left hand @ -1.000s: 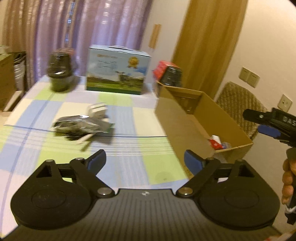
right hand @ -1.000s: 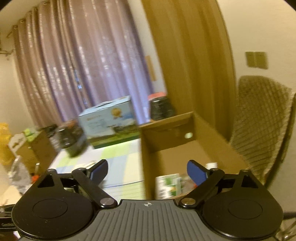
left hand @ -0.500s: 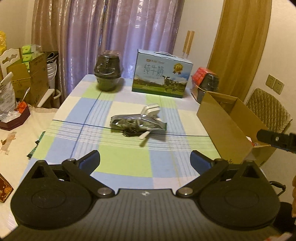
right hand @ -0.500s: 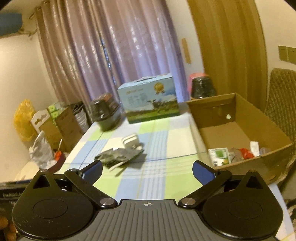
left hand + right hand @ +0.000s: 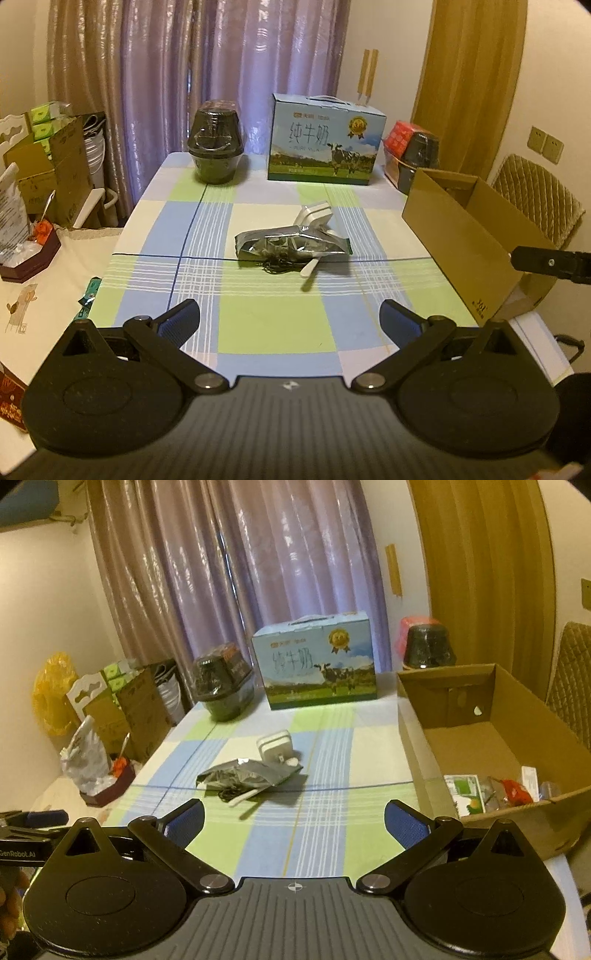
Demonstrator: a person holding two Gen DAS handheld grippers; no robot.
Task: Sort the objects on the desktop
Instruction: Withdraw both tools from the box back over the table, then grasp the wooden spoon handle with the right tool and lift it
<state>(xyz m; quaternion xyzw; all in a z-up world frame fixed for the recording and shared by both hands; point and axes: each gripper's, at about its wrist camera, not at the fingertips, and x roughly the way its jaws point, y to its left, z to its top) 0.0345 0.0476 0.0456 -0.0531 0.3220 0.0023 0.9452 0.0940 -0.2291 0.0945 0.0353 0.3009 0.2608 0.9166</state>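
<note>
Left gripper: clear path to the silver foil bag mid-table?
Probably yes. The left gripper is open and empty, and only bare tablecloth lies between it and the foil bag. The cardboard box sits off to the right.

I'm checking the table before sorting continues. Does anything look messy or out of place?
Yes. Mid-table, a crumpled silver foil bag lies on a dark cord tangle and a white stick-like item, with a white charger beside it. The cardboard box overhangs the table's right edge.
</note>
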